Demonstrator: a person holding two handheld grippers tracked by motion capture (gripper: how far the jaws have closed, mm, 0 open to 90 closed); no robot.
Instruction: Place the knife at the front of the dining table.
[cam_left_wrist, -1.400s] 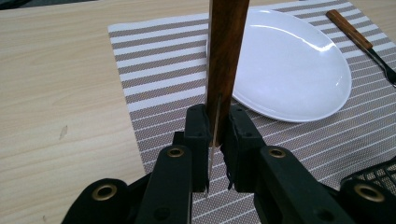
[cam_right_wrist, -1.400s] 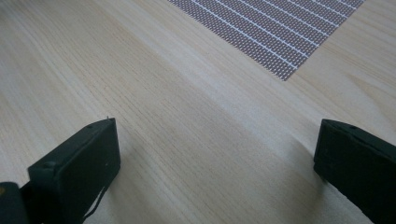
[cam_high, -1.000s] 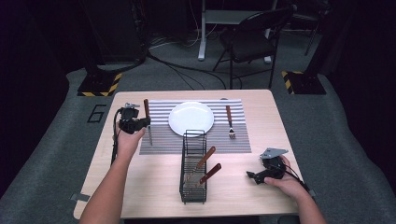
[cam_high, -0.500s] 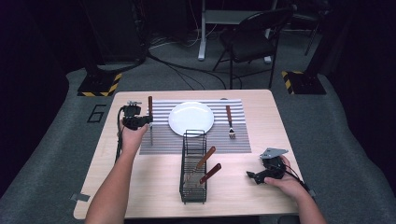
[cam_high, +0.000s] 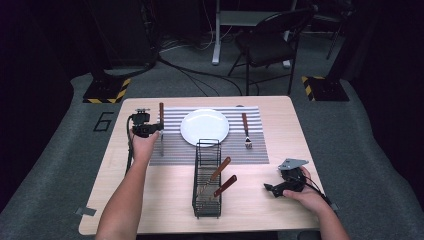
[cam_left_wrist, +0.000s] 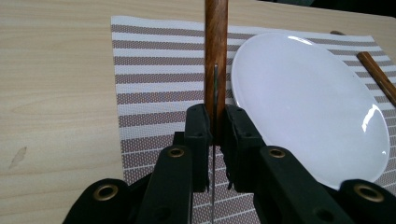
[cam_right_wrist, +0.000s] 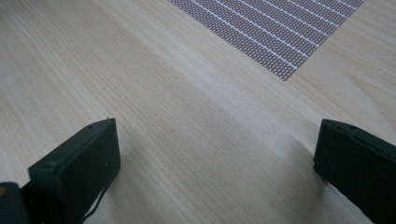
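a pale wooden table (cam_high: 165, 200) in a dark studio carries a striped placemat (cam_high: 175, 152). over half a second the knife (cam_high: 161, 116), pinched between the left gripper (cam_left_wrist: 214, 135) jaws, has travelled further toward the mat's left strip beside the white plate (cam_high: 204, 126), likely about to be laid there. its long axis runs away from the person, wooden handle far. the right gripper (cam_high: 272, 189) rests wide open, empty.

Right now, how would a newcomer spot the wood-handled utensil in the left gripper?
Find the striped placemat with the round white plate. Just left of the plate, the left gripper clamps a wood-handled knife. It alone stands upright; the fork lies flat.
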